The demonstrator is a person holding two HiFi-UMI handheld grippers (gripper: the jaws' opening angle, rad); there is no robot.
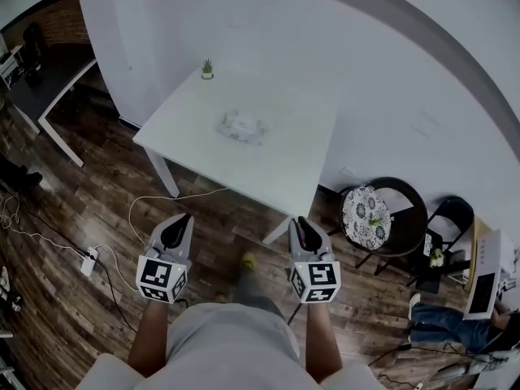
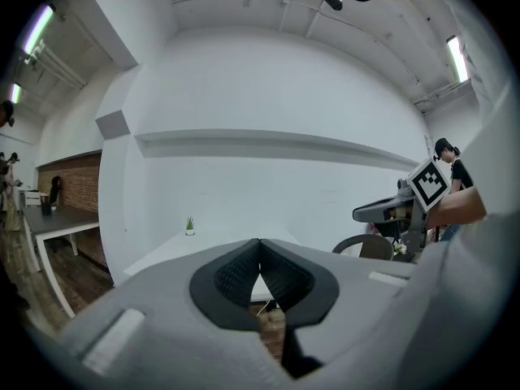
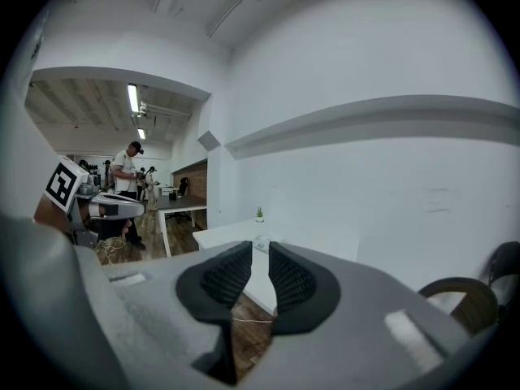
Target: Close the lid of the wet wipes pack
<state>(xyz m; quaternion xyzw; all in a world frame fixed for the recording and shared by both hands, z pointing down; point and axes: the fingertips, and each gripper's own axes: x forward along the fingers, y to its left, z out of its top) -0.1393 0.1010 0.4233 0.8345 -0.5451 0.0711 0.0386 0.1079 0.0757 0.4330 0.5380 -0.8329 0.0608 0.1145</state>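
Two grippers are in view, both held over the wooden floor (image 1: 97, 210), short of the near edge of the white table (image 1: 284, 169).

1. Left gripper (image 1: 183, 218): the jaw tips meet, with nothing held between the pads. It points toward the table.
2. Right gripper (image 1: 299, 220): the jaws stand a narrow gap apart, with nothing between the pads. It also points toward the table.
3. Wet wipes pack (image 1: 242, 126): lies flat on the table top, near its middle. It is well apart from both grippers and touches neither. In the head view it sits ahead of them, roughly on the line between the two. The right gripper view shows it just past that gripper's jaw tips, far off on the table.
4. Lid position: too small and blurred to tell.
5. A small potted plant (image 1: 207, 69) stands at the far corner of the table, apart from the pack.
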